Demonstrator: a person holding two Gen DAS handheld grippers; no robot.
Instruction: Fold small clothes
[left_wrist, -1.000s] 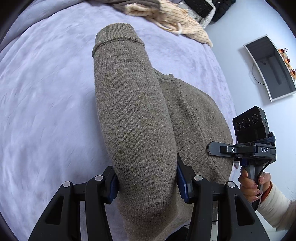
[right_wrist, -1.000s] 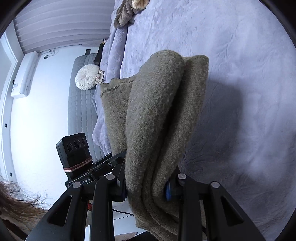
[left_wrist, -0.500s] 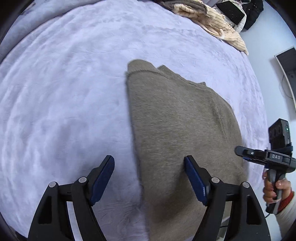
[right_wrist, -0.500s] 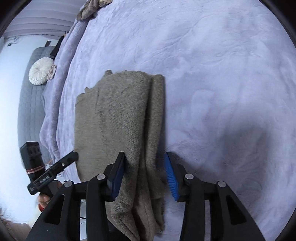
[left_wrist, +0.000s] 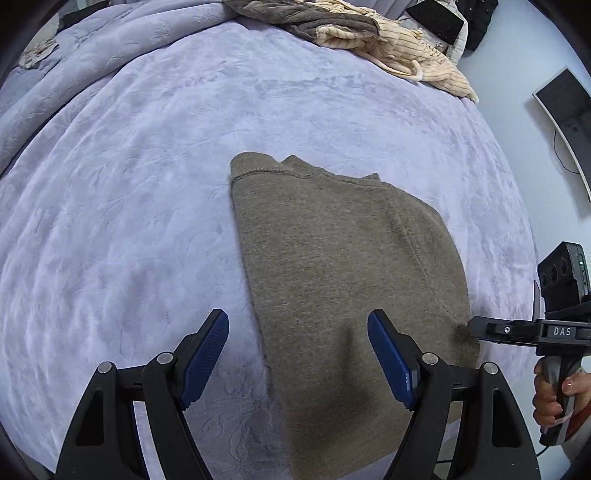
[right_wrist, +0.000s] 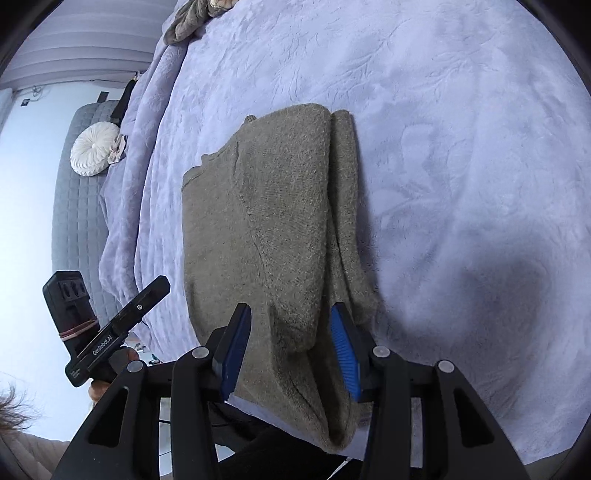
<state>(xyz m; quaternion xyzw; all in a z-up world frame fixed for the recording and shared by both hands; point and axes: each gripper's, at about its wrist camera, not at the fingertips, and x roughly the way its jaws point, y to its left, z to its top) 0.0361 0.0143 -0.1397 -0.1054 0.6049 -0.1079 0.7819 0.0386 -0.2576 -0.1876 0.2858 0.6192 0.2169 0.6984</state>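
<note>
A grey-brown knitted sweater (left_wrist: 332, 266) lies folded flat on the lilac bedspread (left_wrist: 129, 184), its near end hanging over the bed's front edge. My left gripper (left_wrist: 297, 354) is open above the sweater's near left edge and holds nothing. My right gripper (right_wrist: 290, 343) is open above the sweater (right_wrist: 273, 221), its blue pads either side of a raised fold at the near end, not closed on it. The right gripper also shows in the left wrist view (left_wrist: 480, 328) at the sweater's right edge. The left gripper shows in the right wrist view (right_wrist: 155, 290).
A pile of beige and grey clothes (left_wrist: 369, 33) lies at the far end of the bed. A dark monitor (left_wrist: 565, 122) hangs on the white wall to the right. A grey quilted headboard (right_wrist: 77, 206) with a round white cushion (right_wrist: 92, 149) stands beyond the bed.
Both grippers have let go of the sweater and opened. The sweater, held up one second ago, now lies flat on the bed. Both grippers have pulled back toward the near edge.
</note>
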